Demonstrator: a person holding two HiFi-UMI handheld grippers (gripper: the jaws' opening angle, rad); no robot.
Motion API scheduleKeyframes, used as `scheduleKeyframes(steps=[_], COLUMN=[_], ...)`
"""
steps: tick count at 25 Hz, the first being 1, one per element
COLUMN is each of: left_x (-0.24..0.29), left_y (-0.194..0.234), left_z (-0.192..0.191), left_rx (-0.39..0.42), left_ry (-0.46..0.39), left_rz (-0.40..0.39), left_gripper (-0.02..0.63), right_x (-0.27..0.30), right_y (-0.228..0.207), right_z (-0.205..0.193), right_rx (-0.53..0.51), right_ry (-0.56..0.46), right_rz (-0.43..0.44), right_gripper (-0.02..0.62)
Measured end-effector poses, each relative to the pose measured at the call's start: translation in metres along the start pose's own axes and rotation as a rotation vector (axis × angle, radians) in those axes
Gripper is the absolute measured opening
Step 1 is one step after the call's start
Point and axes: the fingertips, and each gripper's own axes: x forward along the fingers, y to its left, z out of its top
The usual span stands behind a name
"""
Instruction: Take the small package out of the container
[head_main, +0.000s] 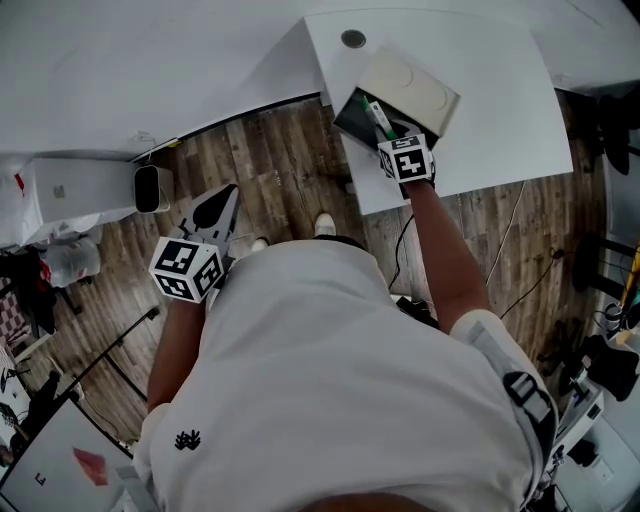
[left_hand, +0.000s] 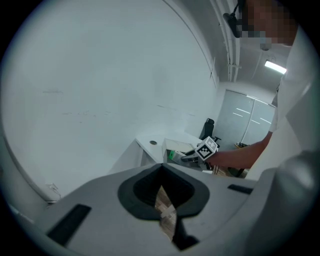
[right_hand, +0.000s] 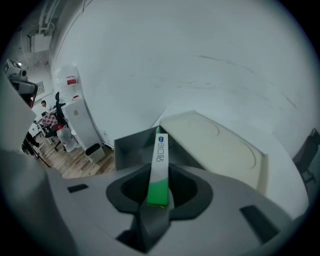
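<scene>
Where a white table juts from the white wall over a wood-plank floor (a small bin stands by the wall, off to the left), a dark grey container sits with its cream lid askew across the far part, leaving the near side open. The right gripper is clamped on the small package, a slim green-and-white sachet pinched at its green end, its white end reaching over the container's open mouth. The left gripper hangs well apart above the floor, jaws drawn together with nothing between them.
</scene>
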Motion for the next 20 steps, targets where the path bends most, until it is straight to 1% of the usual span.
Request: scheduleKeyframes(steps=[4, 7, 13, 20], left_x=[-0.012, -0.017, -0.021, -0.033], left_y=[0.007, 0.009, 0.01, 0.012], left_z=[-0.004, -0.008, -0.008, -0.016], left_rx=[-0.025, -0.027, 0.001, 0.023], left_ry=[-0.013, -0.007, -0.005, -0.009], left_rz=[0.0, -0.017, -0.078, -0.156], left_gripper=[0.006, 0.006, 0.006, 0.006], right_x=[-0.014, -0.028, -0.062, -0.105], right_y=[0.002, 0.004, 0.013, 0.044], right_z=[0.006, 0.014, 0.024, 0.028], right_rx=[-0.005, -0.006, 0.017, 0.051], right_ry=[-0.018, -0.042, -0.074, -0.098], right_rz=[-0.019, -0.034, -0.071, -0.091], right_gripper=[0.097, 0.097, 0.097, 0.095])
